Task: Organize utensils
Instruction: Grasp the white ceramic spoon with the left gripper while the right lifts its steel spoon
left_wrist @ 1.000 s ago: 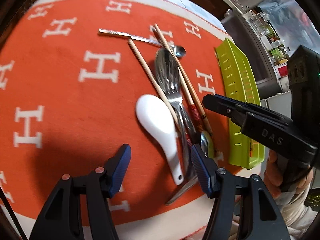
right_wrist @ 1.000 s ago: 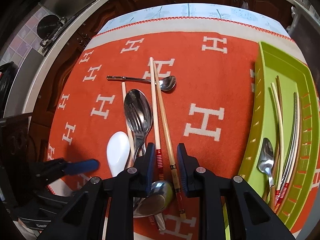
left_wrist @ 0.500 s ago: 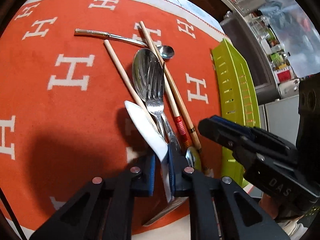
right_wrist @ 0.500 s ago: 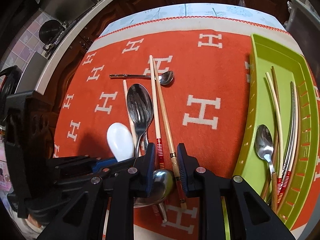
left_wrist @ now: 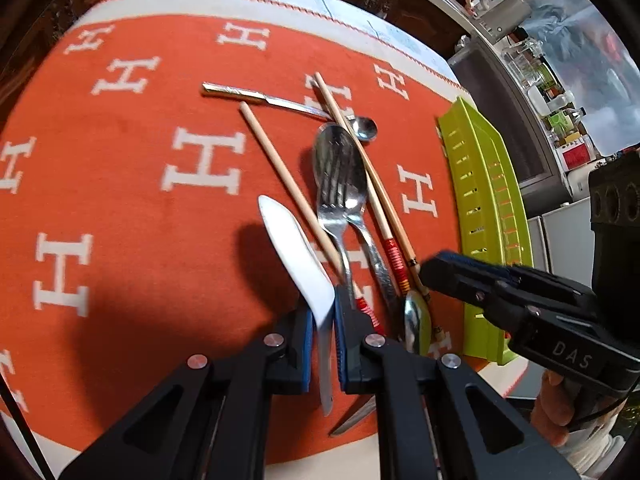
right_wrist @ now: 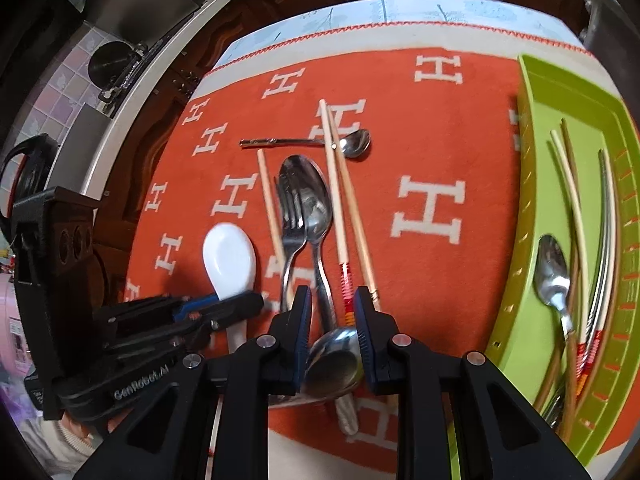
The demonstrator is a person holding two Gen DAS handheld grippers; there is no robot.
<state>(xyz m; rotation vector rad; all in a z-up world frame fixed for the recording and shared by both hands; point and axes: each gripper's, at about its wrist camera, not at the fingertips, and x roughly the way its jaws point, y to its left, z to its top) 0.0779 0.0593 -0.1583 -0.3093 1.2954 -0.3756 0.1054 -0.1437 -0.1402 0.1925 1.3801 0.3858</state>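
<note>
My left gripper (left_wrist: 322, 316) is shut on the handle of a white ceramic spoon (left_wrist: 296, 248), lifted on edge above the orange cloth; it also shows in the right wrist view (right_wrist: 230, 260). My right gripper (right_wrist: 332, 312) hangs empty with a narrow gap between its pads, above a metal spoon bowl (right_wrist: 334, 364). It appears at the right of the left wrist view (left_wrist: 460, 276). A fork (right_wrist: 290, 216), a large spoon (right_wrist: 312, 200), several chopsticks (right_wrist: 344, 200) and a small spoon (right_wrist: 352, 144) lie on the cloth.
A green tray (right_wrist: 528, 140) stands at the right and holds a spoon (right_wrist: 554, 276) and several chopsticks; it also shows in the left wrist view (left_wrist: 488, 208). The orange cloth (right_wrist: 432, 128) with white H marks covers the table. Kitchen counters lie beyond.
My left gripper has closed on the white spoon's handle and lifted it, tilted on edge. My right gripper has stayed over the utensils with little movement.
</note>
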